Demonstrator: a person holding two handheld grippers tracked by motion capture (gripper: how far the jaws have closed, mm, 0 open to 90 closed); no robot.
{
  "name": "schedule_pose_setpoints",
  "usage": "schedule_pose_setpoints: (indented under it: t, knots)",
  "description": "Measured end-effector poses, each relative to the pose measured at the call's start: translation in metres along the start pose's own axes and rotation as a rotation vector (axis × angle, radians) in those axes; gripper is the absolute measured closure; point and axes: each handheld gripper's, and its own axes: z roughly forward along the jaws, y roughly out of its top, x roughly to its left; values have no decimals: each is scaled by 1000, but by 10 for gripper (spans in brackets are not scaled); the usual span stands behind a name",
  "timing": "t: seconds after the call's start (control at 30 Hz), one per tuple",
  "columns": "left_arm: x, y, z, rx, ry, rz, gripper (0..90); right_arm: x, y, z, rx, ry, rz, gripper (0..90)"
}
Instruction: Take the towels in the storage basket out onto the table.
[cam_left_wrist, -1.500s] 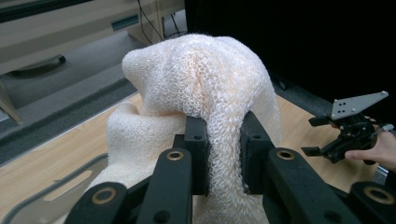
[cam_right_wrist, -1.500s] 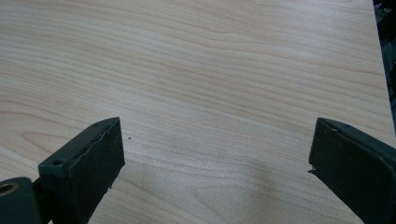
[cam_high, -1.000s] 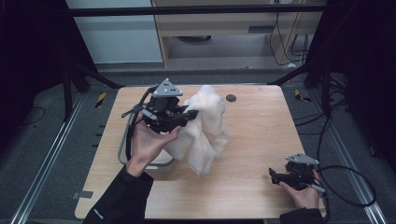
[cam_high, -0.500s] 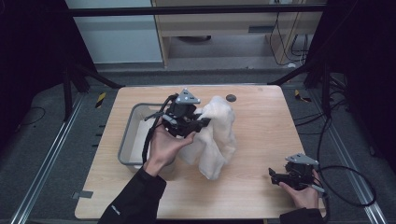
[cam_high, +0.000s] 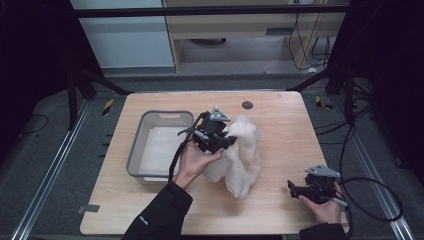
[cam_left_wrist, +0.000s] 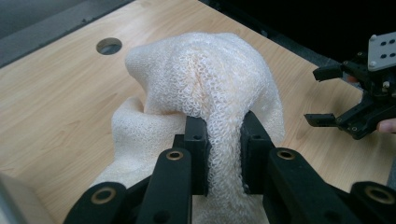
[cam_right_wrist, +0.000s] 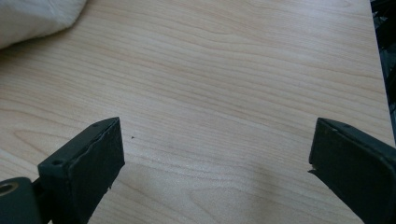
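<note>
A white knitted cloth hangs in a bunch at the middle of the wooden table, its lower folds resting on the top. My left gripper is shut on the cloth's upper fold. In the left gripper view the cloth is pinched between the two black jaws of the left gripper. My right gripper rests near the table's front right corner, apart from the cloth. The right gripper view shows the right gripper open over bare wood, with an edge of the cloth at the top left.
A grey plastic basket stands left of the cloth, with something pale lying flat in it. A round cable hole sits near the table's far edge. Bare wood lies between the cloth and the right gripper. Dark floor surrounds the table.
My left hand has carried the cloth rightward and down, off the basket and toward the table's middle, uncovering the basket. The right gripper has stayed where it was.
</note>
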Motion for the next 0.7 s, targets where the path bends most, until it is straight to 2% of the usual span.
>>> schedule_pose_setpoints:
  t: [0.17,0.33,0.5,0.7]
  knots:
    - [0,-9,20,15,-18,-21,762,1,0,0,1,2,-1,34]
    - [1,-15,34,32,-16,-28,757,1,-1,1,6,9,-2,34]
    - [1,-21,40,41,-4,-28,748,2,-1,2,4,6,-10,33]
    - [0,-31,56,64,-13,-14,713,1,-2,2,5,4,-17,33]
